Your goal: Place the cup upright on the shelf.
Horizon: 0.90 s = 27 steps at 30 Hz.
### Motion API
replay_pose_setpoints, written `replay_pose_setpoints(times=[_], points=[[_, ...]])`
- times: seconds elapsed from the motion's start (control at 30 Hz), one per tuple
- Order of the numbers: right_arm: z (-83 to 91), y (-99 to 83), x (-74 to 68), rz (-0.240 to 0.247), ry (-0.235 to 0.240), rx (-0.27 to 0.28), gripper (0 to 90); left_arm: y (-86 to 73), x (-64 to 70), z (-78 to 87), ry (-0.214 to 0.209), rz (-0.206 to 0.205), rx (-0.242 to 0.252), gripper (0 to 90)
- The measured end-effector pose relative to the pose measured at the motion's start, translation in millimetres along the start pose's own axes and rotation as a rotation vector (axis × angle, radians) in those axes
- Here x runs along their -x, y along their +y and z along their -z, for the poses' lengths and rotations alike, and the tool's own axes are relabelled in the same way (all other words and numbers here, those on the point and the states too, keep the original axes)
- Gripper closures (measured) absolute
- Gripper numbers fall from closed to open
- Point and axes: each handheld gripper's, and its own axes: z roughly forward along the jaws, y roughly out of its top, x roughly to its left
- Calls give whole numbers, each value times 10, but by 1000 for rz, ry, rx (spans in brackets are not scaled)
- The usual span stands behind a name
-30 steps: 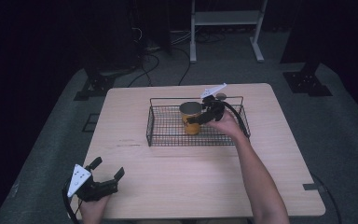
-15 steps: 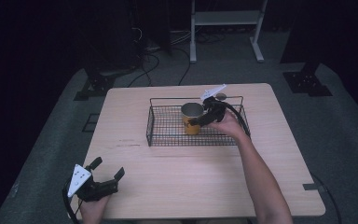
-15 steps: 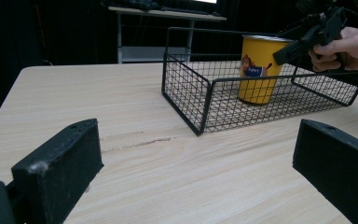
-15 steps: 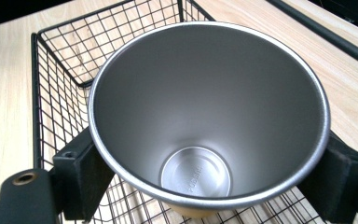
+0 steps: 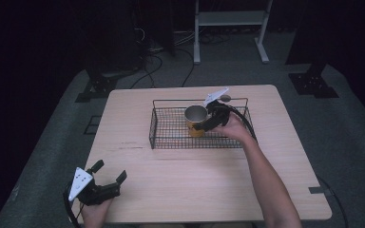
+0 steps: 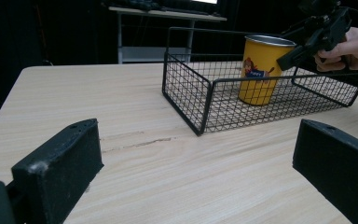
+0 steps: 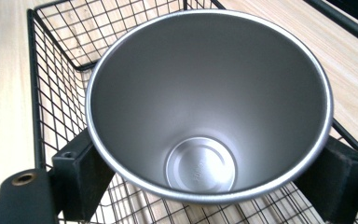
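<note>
The yellow cup [image 5: 196, 121] stands upright in the wire basket [image 5: 171, 128], between the right gripper's [image 5: 204, 121] jaws, which flank its sides under the rim. Well apart, the left gripper [image 5: 109, 176] hovers spread at the table's [image 5: 171, 180] near corner.

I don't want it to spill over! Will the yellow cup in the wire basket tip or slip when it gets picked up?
The yellow cup looks like thin metal and empty inside, so probably stiff and light. Its base is narrower than its rim, so a sideways push might tip it. The smooth sides could slip between the right gripper jaws, which sit on either side of it in the wire basket.
</note>
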Motion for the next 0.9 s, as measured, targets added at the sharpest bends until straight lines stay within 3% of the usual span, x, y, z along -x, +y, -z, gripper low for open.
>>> replay_pose_setpoints(times=[0.33,0.9], points=[[70,-5,-34,39,-16,-22,136,2,1,2,2,0,0,1],[328,-110,61,10,-39,-22,137,0,24,-44,-1,3,-7,1]])
